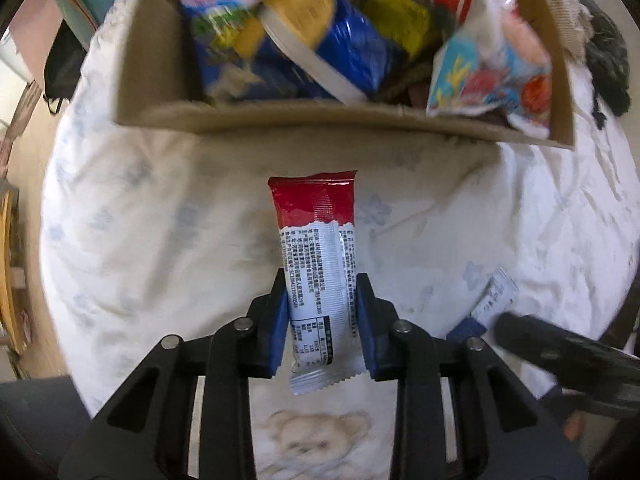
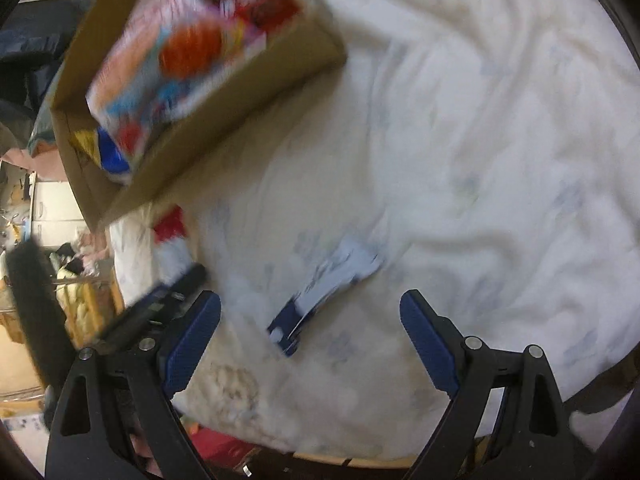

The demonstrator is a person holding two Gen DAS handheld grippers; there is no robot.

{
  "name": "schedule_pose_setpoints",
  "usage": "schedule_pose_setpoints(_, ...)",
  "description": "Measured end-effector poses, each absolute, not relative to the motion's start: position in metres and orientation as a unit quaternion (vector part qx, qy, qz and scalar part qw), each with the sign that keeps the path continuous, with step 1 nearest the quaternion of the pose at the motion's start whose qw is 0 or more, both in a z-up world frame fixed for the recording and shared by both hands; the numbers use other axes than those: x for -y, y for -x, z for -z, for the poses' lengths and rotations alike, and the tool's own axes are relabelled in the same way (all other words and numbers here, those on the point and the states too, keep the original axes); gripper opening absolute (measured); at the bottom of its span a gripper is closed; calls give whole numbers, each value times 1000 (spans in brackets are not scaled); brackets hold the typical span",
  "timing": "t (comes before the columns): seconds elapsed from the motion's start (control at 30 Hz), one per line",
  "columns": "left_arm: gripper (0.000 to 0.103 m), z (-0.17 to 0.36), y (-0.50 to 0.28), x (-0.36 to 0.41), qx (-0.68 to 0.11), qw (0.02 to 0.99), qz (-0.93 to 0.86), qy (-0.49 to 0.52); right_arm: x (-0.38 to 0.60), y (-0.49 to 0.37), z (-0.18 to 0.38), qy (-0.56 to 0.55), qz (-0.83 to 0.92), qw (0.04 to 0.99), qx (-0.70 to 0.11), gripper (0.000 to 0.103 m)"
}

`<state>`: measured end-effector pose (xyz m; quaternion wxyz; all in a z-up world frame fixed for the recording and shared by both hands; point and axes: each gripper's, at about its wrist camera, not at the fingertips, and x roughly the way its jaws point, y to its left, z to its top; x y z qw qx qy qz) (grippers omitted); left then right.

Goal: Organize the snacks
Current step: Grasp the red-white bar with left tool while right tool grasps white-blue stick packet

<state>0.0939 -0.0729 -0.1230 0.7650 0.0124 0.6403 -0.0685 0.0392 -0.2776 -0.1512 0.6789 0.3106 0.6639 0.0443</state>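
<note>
One cardboard box (image 1: 160, 80), crammed with blurred snack bags, sits on the white quilt (image 1: 160, 220). Near the box, the left gripper (image 1: 322, 308) points steeply down, jaws pinched on one red-and-white bar (image 1: 316, 248). The right gripper (image 2: 310, 320) hangs wide, holding nothing, over one blue-and-white packet (image 2: 320, 296) lying farther from the box.

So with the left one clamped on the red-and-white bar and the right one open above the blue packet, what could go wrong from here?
1. The left hand-held gripper pinches the bar near its lower end, so the long free part could swing or slip out.
2. The box is heaped with bags; a bar dropped on top may slide back out.
3. The right hand-held gripper is open over the flat blue packet on soft bedding; it might pinch fabric too.
</note>
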Motion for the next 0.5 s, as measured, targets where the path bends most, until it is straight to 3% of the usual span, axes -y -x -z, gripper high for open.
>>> schedule_pose_setpoints(0.07, 27, 107, -91, 66, -635, 768, 80, -10, 266, -38, 160, -294, -43, 671, -679, 83)
schedule_pose_setpoints(0.27, 27, 61, -73, 56, -601, 790, 116, -25, 226, -56, 170, -188, -28, 694, -694, 80)
schedule_pose_setpoints(0.5, 27, 55, -63, 36, -566, 815, 115, -53, 195, -63, 164, -68, -17, 730, -680, 34)
